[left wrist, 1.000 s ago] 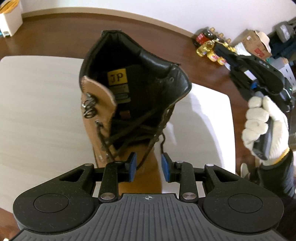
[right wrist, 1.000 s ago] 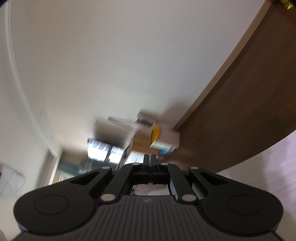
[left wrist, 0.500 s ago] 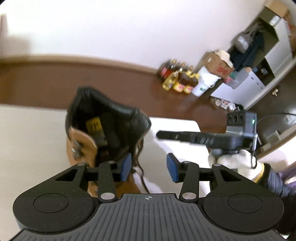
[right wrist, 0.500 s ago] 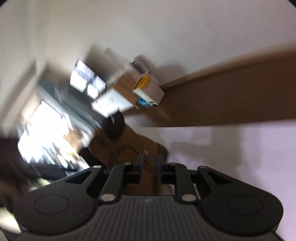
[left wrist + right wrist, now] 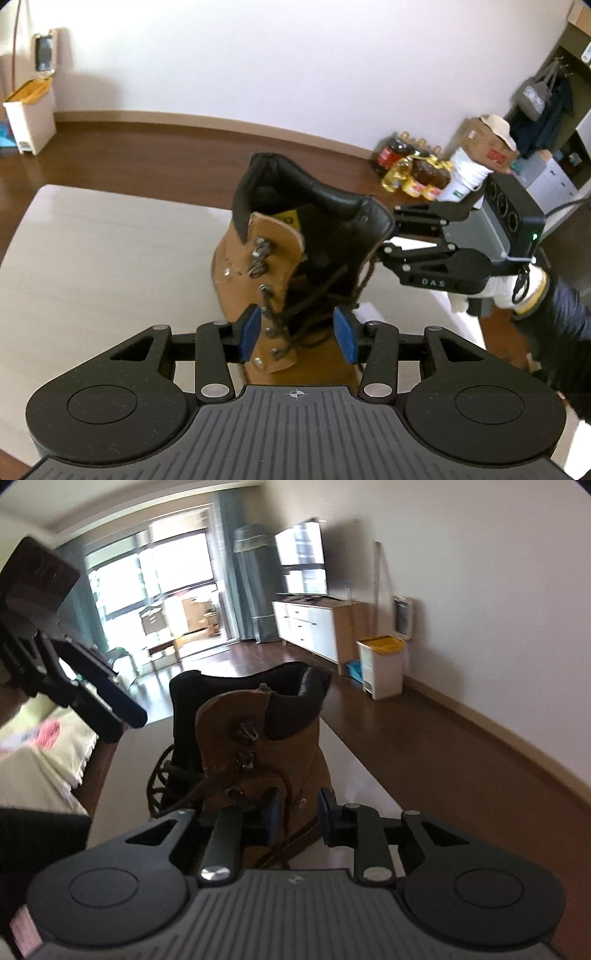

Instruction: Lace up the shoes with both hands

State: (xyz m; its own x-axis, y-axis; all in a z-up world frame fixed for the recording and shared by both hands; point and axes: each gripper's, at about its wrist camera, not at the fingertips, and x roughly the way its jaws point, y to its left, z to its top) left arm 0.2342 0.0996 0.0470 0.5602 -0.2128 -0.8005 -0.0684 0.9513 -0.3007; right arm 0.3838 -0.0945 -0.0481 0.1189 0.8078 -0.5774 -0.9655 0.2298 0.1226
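A tan boot with a black collar stands upright on the white table. Its dark brown lace crisscrosses the lower eyelets, and a loose loop hangs at the front. My left gripper is open just short of the laced front, with nothing between its blue pads. My right gripper is at the boot's side, its jaws closing with a gap still showing and nothing pressed between them. In the left wrist view the right gripper reaches to the collar's edge. The left gripper hangs at the upper left of the right wrist view.
A white-gloved hand holds the right gripper. On the wood floor stand oil bottles, a cardboard box and a white bin with a yellow lid. A white cabinet lines the far wall. Cream bedding lies left of the table.
My right gripper rolled upright and swung from facing the wall to the boot's side, its shut jaws parting. My left gripper opened wider and tilted up, bringing the wall into view.
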